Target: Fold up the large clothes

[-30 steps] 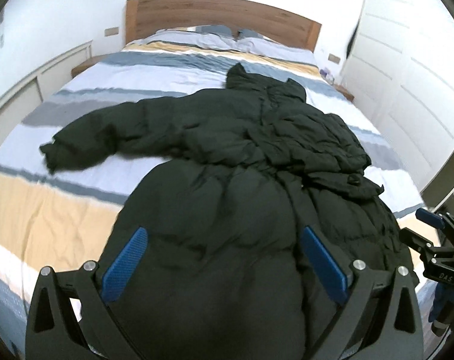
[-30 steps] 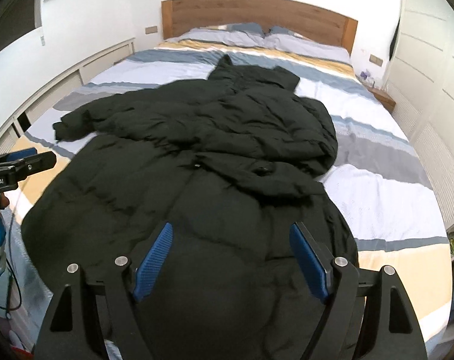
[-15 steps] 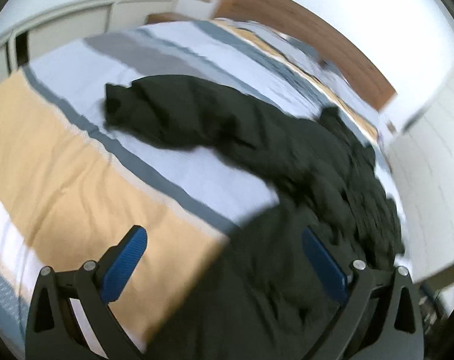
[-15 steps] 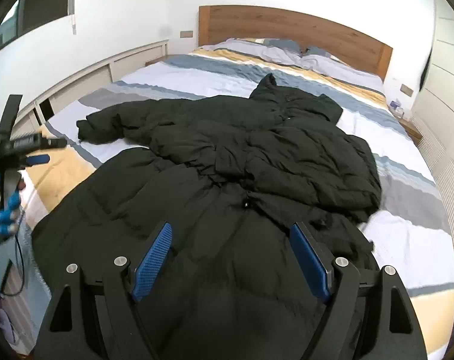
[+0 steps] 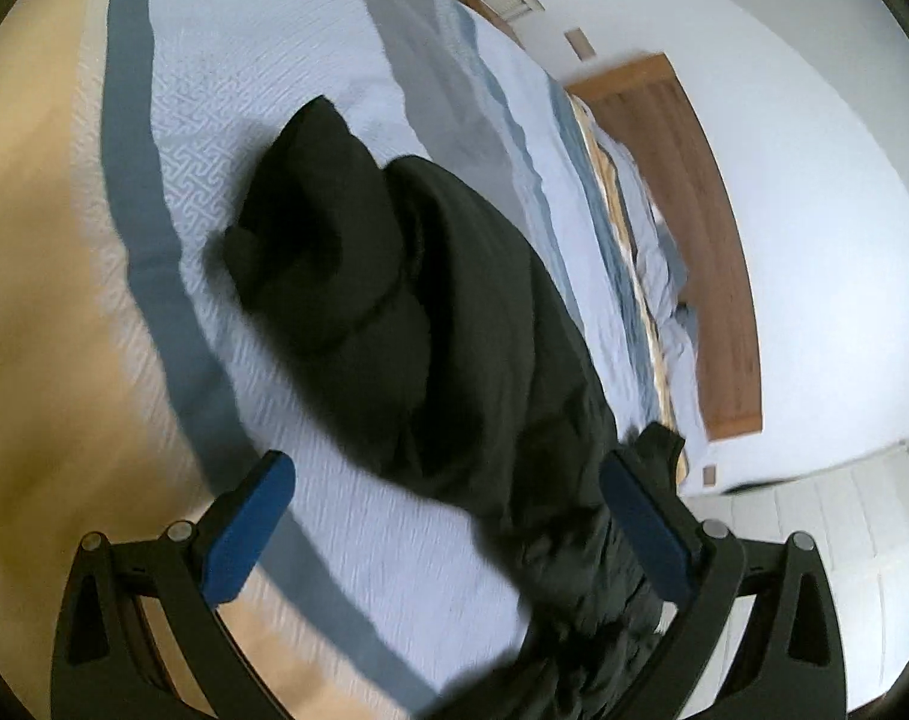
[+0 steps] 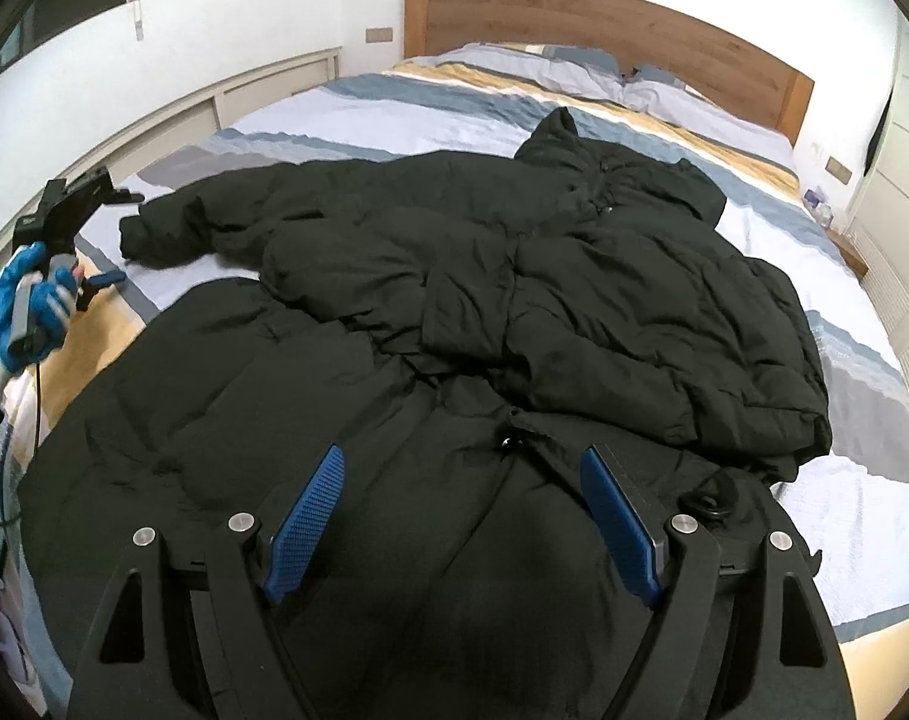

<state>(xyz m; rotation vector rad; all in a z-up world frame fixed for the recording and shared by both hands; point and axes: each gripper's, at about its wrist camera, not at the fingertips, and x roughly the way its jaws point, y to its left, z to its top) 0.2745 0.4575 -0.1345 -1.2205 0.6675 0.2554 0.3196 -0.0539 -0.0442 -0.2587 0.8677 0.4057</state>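
Note:
A large black puffer coat (image 6: 484, 324) lies spread on the striped bed, hood toward the headboard. One sleeve is folded across its chest; the other sleeve (image 6: 214, 222) stretches out to the left. My left gripper (image 5: 448, 510) is open and empty, tilted, just short of that sleeve's cuff (image 5: 310, 210). It also shows in the right wrist view (image 6: 103, 240), held by a blue-gloved hand beside the cuff. My right gripper (image 6: 463, 507) is open and empty above the coat's lower front.
The bed (image 6: 346, 114) has a cover striped white, blue, grey and yellow, a wooden headboard (image 6: 604, 30) and pillows (image 6: 574, 69). Low white cabinets (image 6: 262, 90) run along the left wall. A nightstand (image 6: 838, 234) and white wardrobe doors stand on the right.
My left gripper swung left, away from the coat's body, and closed in on the outstretched sleeve's cuff, rolling as it went. My right gripper moved a little forward over the coat. Both stayed open.

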